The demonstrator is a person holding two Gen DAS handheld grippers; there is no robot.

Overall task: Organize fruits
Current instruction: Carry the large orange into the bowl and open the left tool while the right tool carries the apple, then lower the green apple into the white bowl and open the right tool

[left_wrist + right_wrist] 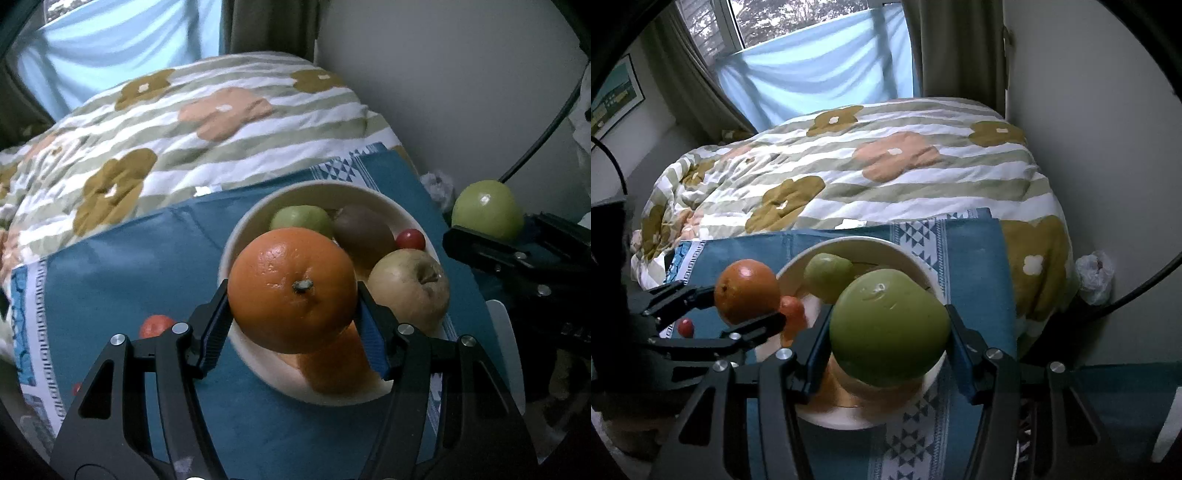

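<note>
- The step in hand looked like delivery: 2 fruits were being carried to the white bowl that sat on the blue patterned cloth at the foot of a bed with a flowered quilt.
- The left gripper was clenched on the orange, its blue pads pressing both flanks, stem end facing the camera; the fruit hung above the bowl's near, bare side.
- The right gripper was clamped on a green apple in the same way, held over the bowl's near rim as its own camera showed it.
- Already in the bowl lay a smaller green fruit, a brown kiwi, a red cherry tomato and a pale yellow apple, crowded toward the far and right side.
- Outside the bowl on the cloth, a small orange-red fruit rested just beside the left fingers; another tiny red one lay further out, probably a second tomato, though the view there was too dim to be sure.
- The next move, as I judged it, called for lowering the orange into the open near space before letting go, so that it would not drop onto the yellow apple.
- The green apple needed what room remained; with both grippers close together, 1 should go first to avoid a knock.
</note>
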